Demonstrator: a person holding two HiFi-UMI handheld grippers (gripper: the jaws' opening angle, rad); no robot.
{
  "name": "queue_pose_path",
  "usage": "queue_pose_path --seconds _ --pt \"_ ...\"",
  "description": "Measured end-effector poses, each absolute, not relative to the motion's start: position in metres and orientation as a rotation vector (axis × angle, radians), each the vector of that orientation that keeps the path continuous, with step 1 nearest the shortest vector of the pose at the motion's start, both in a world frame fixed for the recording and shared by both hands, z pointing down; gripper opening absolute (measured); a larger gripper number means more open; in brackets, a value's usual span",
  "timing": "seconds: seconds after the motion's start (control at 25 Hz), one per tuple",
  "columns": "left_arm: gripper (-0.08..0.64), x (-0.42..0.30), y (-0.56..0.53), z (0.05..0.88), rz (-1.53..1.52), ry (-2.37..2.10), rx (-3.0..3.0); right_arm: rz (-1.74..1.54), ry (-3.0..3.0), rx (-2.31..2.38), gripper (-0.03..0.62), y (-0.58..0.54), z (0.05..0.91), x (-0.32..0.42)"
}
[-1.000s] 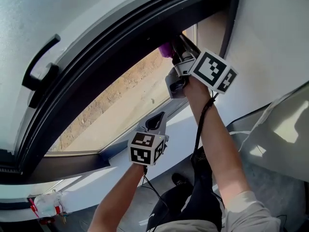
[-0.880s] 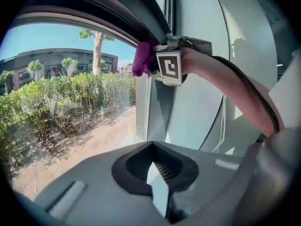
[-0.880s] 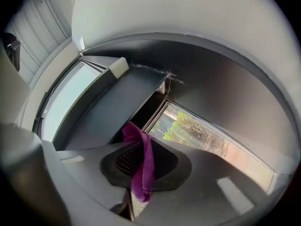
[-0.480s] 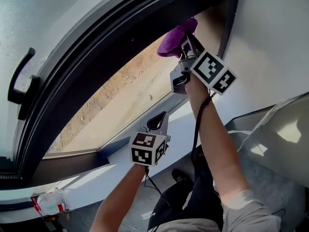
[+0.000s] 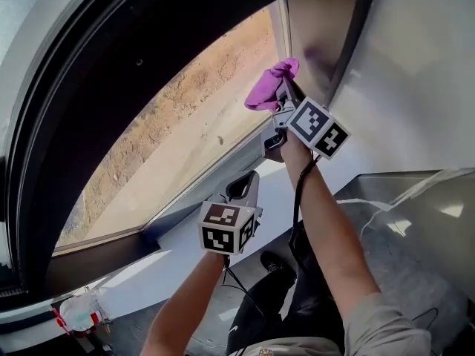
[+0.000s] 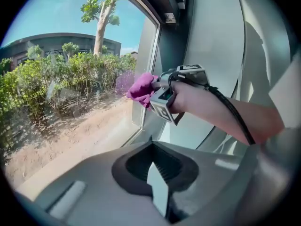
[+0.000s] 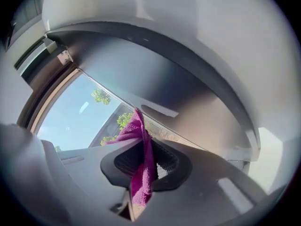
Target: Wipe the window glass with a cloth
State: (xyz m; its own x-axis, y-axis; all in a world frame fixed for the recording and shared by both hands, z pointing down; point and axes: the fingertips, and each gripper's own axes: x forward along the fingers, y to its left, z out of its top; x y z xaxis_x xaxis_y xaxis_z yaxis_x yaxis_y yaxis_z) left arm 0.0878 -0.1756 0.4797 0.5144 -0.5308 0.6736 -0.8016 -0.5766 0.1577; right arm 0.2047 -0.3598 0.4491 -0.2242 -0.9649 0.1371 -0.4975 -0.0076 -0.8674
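Note:
The window glass (image 5: 185,132) fills the upper left of the head view. A purple cloth (image 5: 270,87) lies bunched against the glass near its right edge, and my right gripper (image 5: 286,101) is shut on it. In the right gripper view the cloth (image 7: 141,173) hangs pinched between the jaws with the glass (image 7: 80,112) beyond. My left gripper (image 5: 240,187) is held lower, off the glass above the sill, shut with nothing in it. The left gripper view shows its jaws (image 6: 157,185) together, and the cloth (image 6: 141,88) and right gripper (image 6: 159,84) up ahead.
A dark window frame (image 5: 67,117) curves round the glass on the left and top. A white wall (image 5: 415,73) rises right of the window. A pale sill (image 5: 185,251) runs below. A small clear container with red parts (image 5: 78,314) sits at the bottom left.
The right gripper has brought the cloth down from the upper frame onto the glass beside its right edge. The view has shifted to show more glass. The left gripper has stayed put.

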Motion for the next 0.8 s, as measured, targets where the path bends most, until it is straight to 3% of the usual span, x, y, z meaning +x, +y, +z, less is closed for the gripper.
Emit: queue_pose_path --seconds 0.4,0.8 --pt "0.000 0.091 -0.194 0.540 0.850 -1.053 2.289 -1.352 1.644 -1.690 0.066 -0.358 0.598 0.204" --pt "0.000 0.097 -0.203 0.564 0.849 -1.049 2.265 -1.552 1.456 -1.942 0.061 -0.361 0.688 0.214"
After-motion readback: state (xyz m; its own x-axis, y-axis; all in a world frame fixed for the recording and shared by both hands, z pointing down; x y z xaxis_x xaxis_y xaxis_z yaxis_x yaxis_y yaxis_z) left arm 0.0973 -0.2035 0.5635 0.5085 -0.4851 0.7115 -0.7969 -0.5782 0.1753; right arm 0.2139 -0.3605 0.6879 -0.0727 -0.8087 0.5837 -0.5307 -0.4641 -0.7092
